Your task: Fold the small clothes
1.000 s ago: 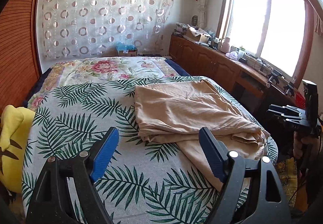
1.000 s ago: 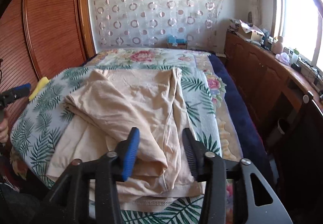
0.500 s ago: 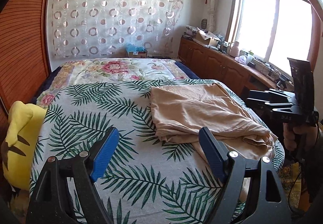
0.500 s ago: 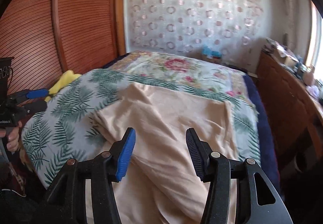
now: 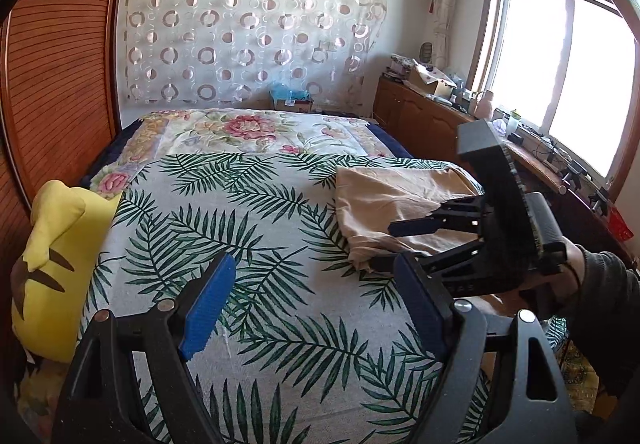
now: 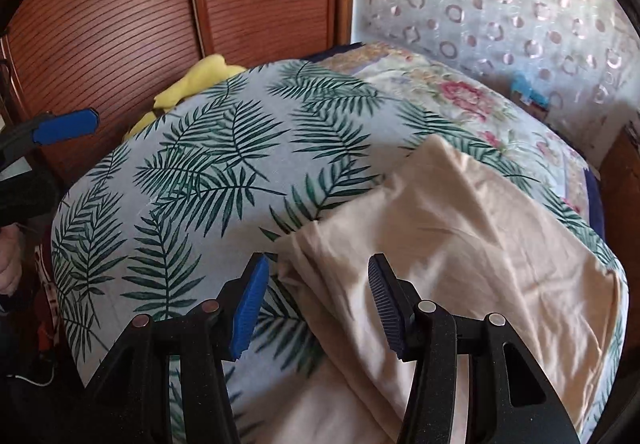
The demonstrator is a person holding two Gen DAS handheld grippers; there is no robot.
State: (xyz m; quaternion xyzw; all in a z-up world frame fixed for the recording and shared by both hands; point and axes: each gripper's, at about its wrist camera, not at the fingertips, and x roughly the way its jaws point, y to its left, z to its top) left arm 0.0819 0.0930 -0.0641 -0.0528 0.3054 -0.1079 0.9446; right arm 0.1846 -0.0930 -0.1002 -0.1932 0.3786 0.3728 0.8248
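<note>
Daylight enters from the overexposed window point(image 5: 560, 84); the room is bright, edges bend strongly, the right-wrist view is slightly blurred.

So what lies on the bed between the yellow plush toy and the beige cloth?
Only bare leaf-print sheet between plush toy and beige cloth, seen in the left wrist view.

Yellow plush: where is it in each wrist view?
Left wrist: yellow plush at the left edge, against the bed's side.
Right wrist: upper left, peeking over the leaf-print cover, before the wooden wardrobe.
Shared landmark: beige garment on the cover.
</note>
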